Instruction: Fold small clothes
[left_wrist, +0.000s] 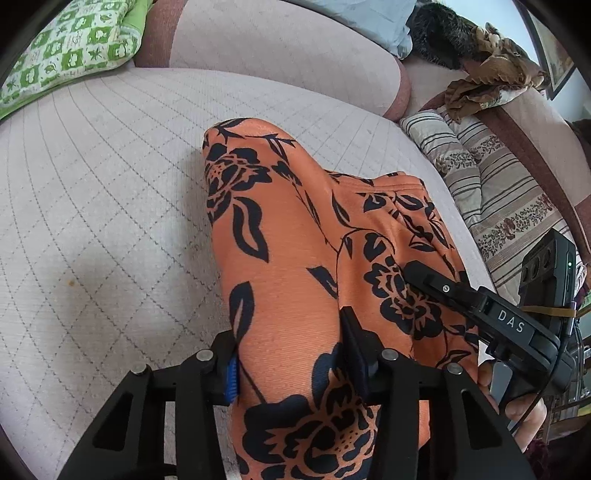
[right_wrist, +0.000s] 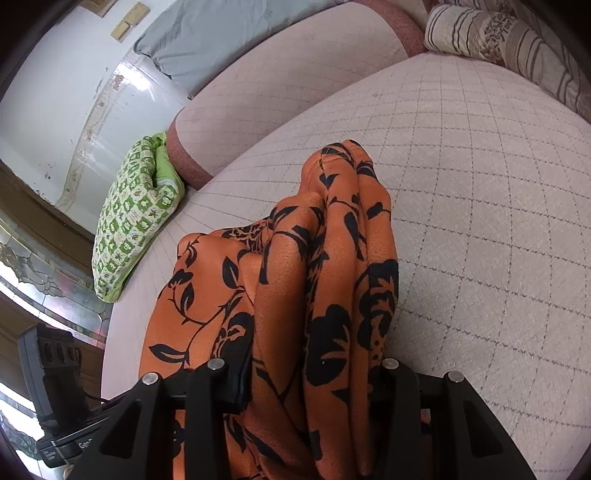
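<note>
The orange garment (left_wrist: 295, 258) is a thin, finely ribbed fabric printed with large black roses, leaves and thin vine stems. It is gathered into long vertical folds and held up over the quilted seat of a pale pink sofa (left_wrist: 92, 221), with its far end drooping toward the cushion. In the left wrist view the cloth bulges into two rounded lobes, and a doubled edge (possibly a hem or waistband, hard to tell) runs across the right lobe.

The left gripper (left_wrist: 295, 369) has its jaws clamped on the garment, a thick wad of cloth filling the space between them; a blue pad shows on the inner face of one finger. The right gripper (right_wrist: 310, 380) likewise has its jaws closed onto a bunch of the same garment, several pleats standing side by side between the fingers. From the left wrist view, the right gripper also appears at the right edge, its finger lying against the cloth's right lobe.

A green-and-white checked pillow (right_wrist: 136, 214) rests at one end of the seat against the armrest. A striped, floral-banded bolster (left_wrist: 480, 177) lies at the other end. A grey-blue cushion (right_wrist: 207, 40) leans along the backrest.
</note>
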